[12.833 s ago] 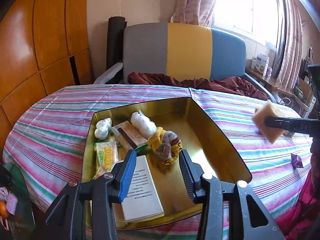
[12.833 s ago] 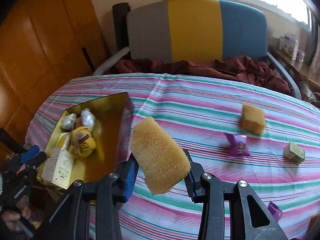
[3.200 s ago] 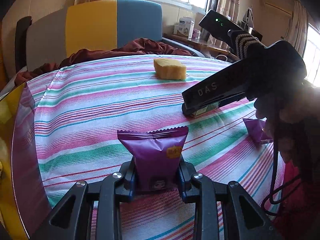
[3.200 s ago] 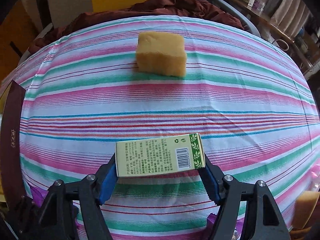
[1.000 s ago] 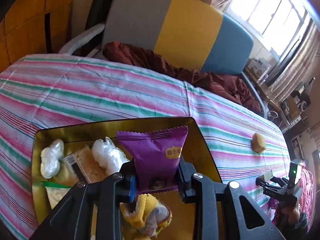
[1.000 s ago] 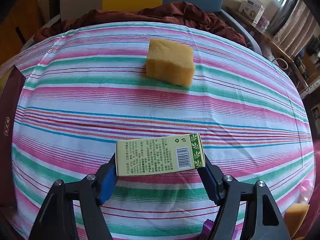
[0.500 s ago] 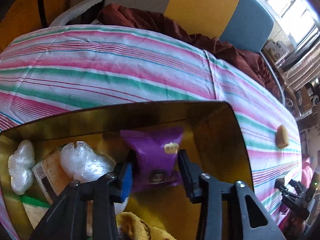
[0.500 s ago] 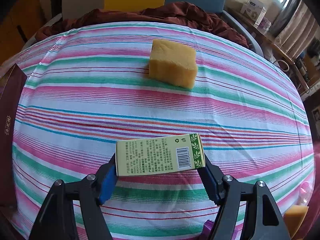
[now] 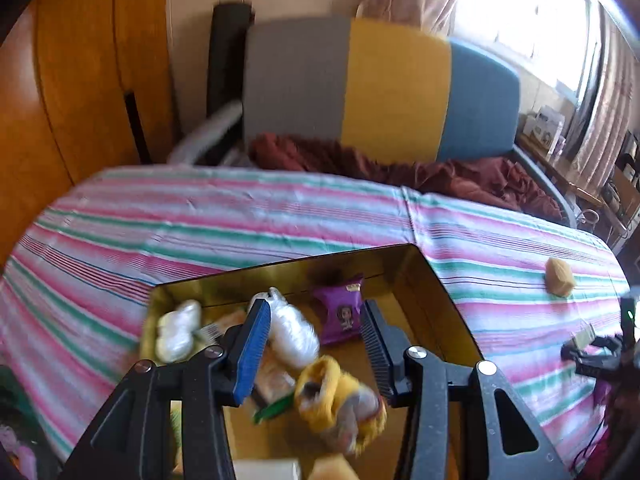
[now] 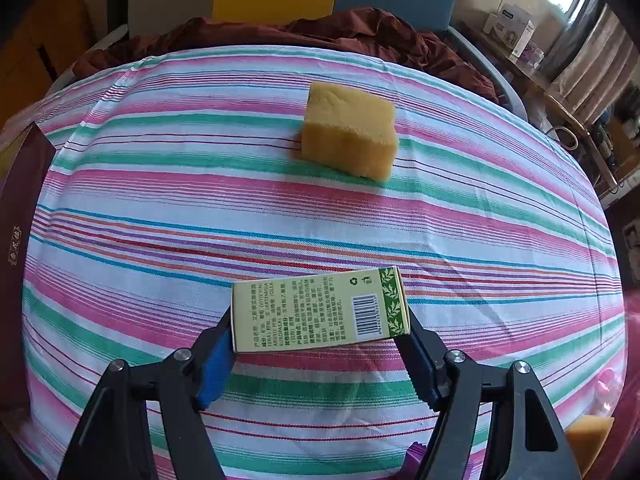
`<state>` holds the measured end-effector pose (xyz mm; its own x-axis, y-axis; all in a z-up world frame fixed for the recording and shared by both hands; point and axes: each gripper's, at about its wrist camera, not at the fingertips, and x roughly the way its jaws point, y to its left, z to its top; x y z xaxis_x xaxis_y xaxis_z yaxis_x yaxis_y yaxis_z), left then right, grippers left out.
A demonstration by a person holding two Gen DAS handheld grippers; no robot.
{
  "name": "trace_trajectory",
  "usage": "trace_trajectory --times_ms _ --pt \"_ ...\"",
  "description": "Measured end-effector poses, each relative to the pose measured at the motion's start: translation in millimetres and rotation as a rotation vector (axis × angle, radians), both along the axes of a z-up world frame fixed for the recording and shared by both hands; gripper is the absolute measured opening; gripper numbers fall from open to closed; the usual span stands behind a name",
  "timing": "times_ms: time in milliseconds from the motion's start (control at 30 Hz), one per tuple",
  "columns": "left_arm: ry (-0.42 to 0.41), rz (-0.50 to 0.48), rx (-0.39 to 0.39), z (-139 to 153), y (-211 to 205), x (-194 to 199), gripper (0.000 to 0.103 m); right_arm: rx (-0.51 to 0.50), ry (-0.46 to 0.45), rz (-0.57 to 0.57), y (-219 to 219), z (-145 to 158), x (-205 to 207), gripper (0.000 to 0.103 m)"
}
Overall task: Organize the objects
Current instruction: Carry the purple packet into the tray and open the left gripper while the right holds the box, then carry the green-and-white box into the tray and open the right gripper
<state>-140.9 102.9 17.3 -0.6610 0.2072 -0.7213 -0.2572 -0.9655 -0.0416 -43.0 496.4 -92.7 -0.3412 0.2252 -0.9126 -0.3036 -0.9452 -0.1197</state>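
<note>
Two grippers work over a striped tablecloth (image 10: 280, 220) where one gold tray (image 9: 448, 304) sits at the left and two yellow sponges remain outside it: one sponge block (image 10: 348, 136) lies alone in the middle of the cloth, and the corner of a second sponge (image 10: 588, 436) shows at the lower right edge of the right wrist view. The left gripper (image 9: 312, 344) hangs tilted downward above the tray, its jaws opening with nothing pinched between them; one purple snack packet (image 9: 340, 312) lies free on the tray floor beyond the fingertips. In the tray, left to right, are two white plastic-wrapped bundles, the first (image 9: 176, 328) against the left wall and the second (image 9: 294, 332) near the middle, then the purple packet toward the far wall, with one yellow plush toy (image 9: 340, 400) nearer the camera; other items there are too blurred to name. The right gripper (image 10: 320, 344) points steeply down at the cloth, its two pads pressing the short ends of one green and cream carton (image 10: 320, 312), held sideways above the stripes, well apart from the sponge block.
</note>
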Motion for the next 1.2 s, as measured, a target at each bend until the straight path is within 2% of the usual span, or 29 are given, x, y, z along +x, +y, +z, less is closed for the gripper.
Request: trace_trajectory --times_ms 167,433,600,700,833,1033,1200 --pt "0.094 0.0 -0.018 13 -11 46 0.047 0.007 0.006 0.0 -6 2 2 0.073" --pt "0.101 0.005 0.003 7 -25 85 0.047 0.043 0.018 0.002 -21 9 9 0.073" --pt "0.101 0.016 -0.008 -2 -31 96 0.047 0.023 0.075 0.005 -31 24 12 0.073" --pt "0.091 0.019 -0.01 -8 -35 101 0.047 -0.031 0.117 0.011 -44 36 10 0.073" --pt "0.078 0.025 -0.012 -15 -42 103 0.047 -0.109 0.186 0.098 -89 58 -2 0.073" --pt "0.07 0.053 -0.004 -18 -53 103 0.047 -0.211 0.282 0.278 -181 94 -27 0.074" --pt "0.057 0.093 0.007 -21 -69 103 0.047 -0.269 0.307 0.376 -246 103 -55 0.074"
